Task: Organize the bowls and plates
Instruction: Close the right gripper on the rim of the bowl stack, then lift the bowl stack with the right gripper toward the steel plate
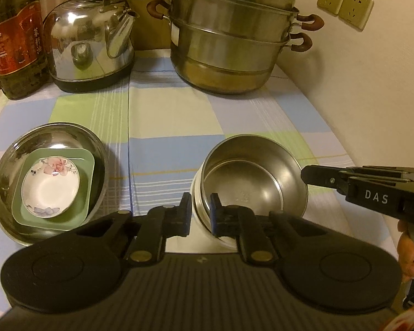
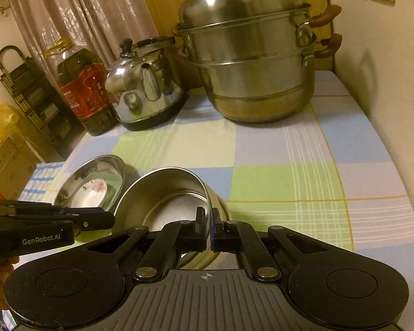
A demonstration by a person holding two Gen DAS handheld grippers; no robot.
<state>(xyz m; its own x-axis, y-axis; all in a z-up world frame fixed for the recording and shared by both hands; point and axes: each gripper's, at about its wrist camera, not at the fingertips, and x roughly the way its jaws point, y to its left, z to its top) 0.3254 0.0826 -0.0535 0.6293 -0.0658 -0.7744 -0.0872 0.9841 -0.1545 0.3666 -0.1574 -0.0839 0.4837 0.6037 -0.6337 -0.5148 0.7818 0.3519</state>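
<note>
Gripping the near rim of a steel bowl (image 1: 251, 182), the left hand-held gripper (image 1: 201, 215) has its fingers closed on the wall, one pad inside and one outside. The right hand-held gripper (image 2: 209, 227) pinches the opposite rim of the same bowl (image 2: 165, 195) in the same way, its fingers nearly meeting on the thin metal. In the left wrist view that right hand-held gripper comes in from the right edge, with part of a hand (image 1: 411, 251) behind it. The bowl is tilted and has a white outer shell; it rests on the checked cloth (image 1: 165, 121) that covers the surface.

Just beside it, on the left in the left wrist view, sits a wide steel basin (image 1: 49, 182). A square green dish (image 1: 55, 187) lies inside the basin, and a small white saucer (image 1: 51, 186) with a pink flower pattern lies inside the green dish. The basin and the held bowl are close but apart.

Farther back on the cloth stand three larger things in a row: a bottle of cooking oil (image 1: 16, 41) with a red label at the left, a shiny steel kettle (image 1: 93, 41) with a black handle in the middle, and a tiered steel steamer pot (image 1: 231, 35) with brown handles at the right. On the wall behind the steamer are two sockets (image 1: 345, 4). The right wrist view shows a pale curtain (image 2: 82, 8) behind the oil bottle.
</note>
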